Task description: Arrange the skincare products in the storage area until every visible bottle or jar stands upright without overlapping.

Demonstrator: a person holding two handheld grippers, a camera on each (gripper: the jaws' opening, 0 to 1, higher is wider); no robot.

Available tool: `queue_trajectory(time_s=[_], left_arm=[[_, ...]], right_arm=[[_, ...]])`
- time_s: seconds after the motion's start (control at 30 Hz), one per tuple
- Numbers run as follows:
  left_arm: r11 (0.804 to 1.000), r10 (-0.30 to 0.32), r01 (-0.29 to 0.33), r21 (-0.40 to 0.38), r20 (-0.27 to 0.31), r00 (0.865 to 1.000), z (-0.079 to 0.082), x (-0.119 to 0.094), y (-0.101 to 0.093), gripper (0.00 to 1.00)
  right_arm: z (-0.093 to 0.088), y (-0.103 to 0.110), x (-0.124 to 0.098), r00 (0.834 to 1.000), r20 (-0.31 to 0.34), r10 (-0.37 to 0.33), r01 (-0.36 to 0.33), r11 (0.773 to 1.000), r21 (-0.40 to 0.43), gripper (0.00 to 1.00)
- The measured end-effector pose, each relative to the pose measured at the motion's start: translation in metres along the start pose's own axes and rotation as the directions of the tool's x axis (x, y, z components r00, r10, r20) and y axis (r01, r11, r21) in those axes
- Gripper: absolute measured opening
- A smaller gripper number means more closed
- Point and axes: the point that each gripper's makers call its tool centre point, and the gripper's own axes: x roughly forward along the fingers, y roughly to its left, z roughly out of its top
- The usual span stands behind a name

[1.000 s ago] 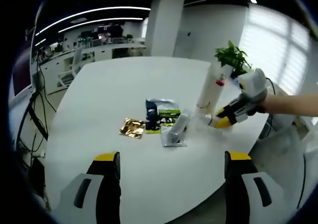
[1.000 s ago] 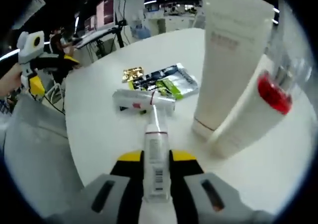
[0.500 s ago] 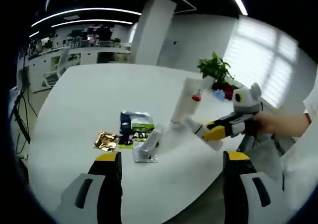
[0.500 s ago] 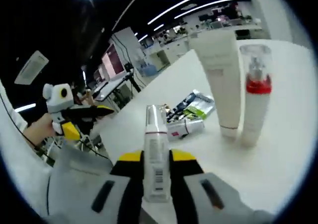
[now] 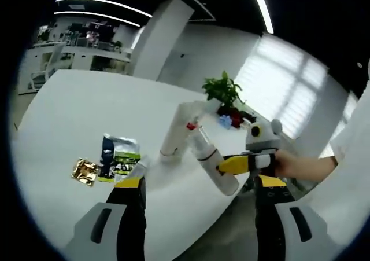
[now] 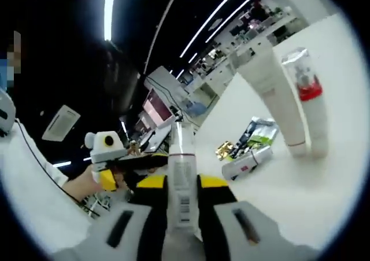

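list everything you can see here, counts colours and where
white tube: 1, white, standing on the table
pump bottle: 1, white with red collar and clear cap, upright beside the white tube
lying tube: 1, white with red mark, on its side near the sachets
sachets: a few, dark blue and green, flat on the table
gold packet: 1, gold, beside the sachets
table: 1, white
plant: 1, green, far table edge
held bottle: 1, white, in the right gripper
left gripper: open, yellow-tipped fingers

The right gripper [image 6: 182, 200] has its 2 yellow-tipped fingers [image 6: 151, 184] closed on a slim white bottle [image 6: 182, 183], lifted off the surface. The left gripper [image 5: 199, 194] hangs with its fingers [image 5: 130, 186] spread wide, nothing between them.
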Motion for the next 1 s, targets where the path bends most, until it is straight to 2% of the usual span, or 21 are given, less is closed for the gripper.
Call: queue_trajectory(time_s=[0.07, 0.17, 0.27, 0.37, 0.43, 0.63, 0.87, 1.0], left_arm=[[0.999, -0.046, 0.046, -0.018, 0.009, 0.999, 0.003, 0.004, -0.009, 0.71], [0.993, -0.121, 0.121, -0.010, -0.007, 0.993, 0.002, 0.010, -0.025, 0.67], [0.988, -0.155, 0.155, -0.008, -0.009, 0.988, 0.003, 0.013, -0.034, 0.65], [0.980, -0.197, 0.197, -0.026, 0.016, 0.980, 0.009, 0.015, -0.042, 0.63], [0.973, -0.230, 0.231, -0.031, 0.036, 0.973, 0.015, 0.016, -0.048, 0.59], [0.948, -0.311, 0.313, -0.050, 0.047, 0.949, 0.024, 0.020, -0.062, 0.51], [0.910, -0.394, 0.401, -0.106, 0.084, 0.915, 0.032, 0.019, -0.073, 0.33], [0.902, -0.409, 0.417, -0.112, 0.086, 0.908, 0.034, 0.020, -0.076, 0.31]], right_arm=[[0.001, 0.007, 0.000, 1.000, 0.011, 0.029, -0.029, 1.000, 0.002, 0.18], [0.006, 0.019, -0.001, 0.996, 0.038, 0.084, -0.084, 0.996, 0.011, 0.18], [0.010, 0.029, -0.002, 0.990, 0.065, 0.121, -0.123, 0.992, 0.019, 0.18], [0.012, 0.037, -0.004, 0.985, 0.077, 0.152, -0.153, 0.988, 0.011, 0.18], [0.013, 0.043, -0.006, 0.981, 0.081, 0.178, -0.179, 0.984, 0.005, 0.18], [0.015, 0.055, -0.013, 0.967, 0.105, 0.233, -0.234, 0.972, -0.002, 0.18], [0.018, 0.067, -0.022, 0.950, 0.133, 0.281, -0.282, 0.959, -0.010, 0.18], [0.018, 0.072, -0.025, 0.944, 0.131, 0.302, -0.302, 0.953, -0.020, 0.18]])
